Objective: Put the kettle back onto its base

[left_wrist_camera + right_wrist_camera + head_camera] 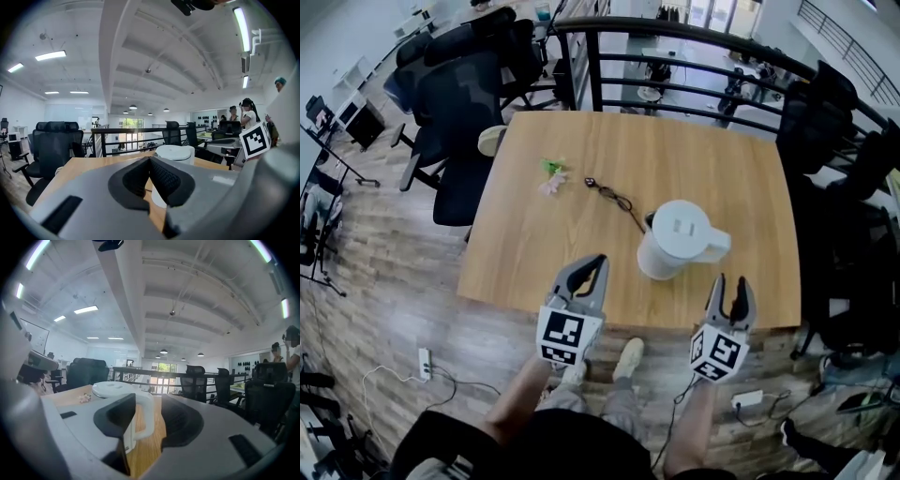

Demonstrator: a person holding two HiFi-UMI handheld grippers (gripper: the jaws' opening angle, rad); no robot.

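Head view, looking steeply down. The kettle (678,236), white, stands upright on the wooden surface (722,169), toward its near right part, with the handle pointing to the right. A dark cord (619,199) runs across the wood from its plug to the kettle's far side. I cannot tell whether a base sits under the kettle.

My left tool (598,261) hangs over the near edge, left of the kettle and apart from it. Its tips are together, with nothing between them.

My right tool (730,286) is just short of the handle, with its jaws standing apart. The right gripper view shows the handle in line between them, untouched.

A small green and pink thing (551,175) lies farther back on the left. Black office chairs (464,122) stand beyond.
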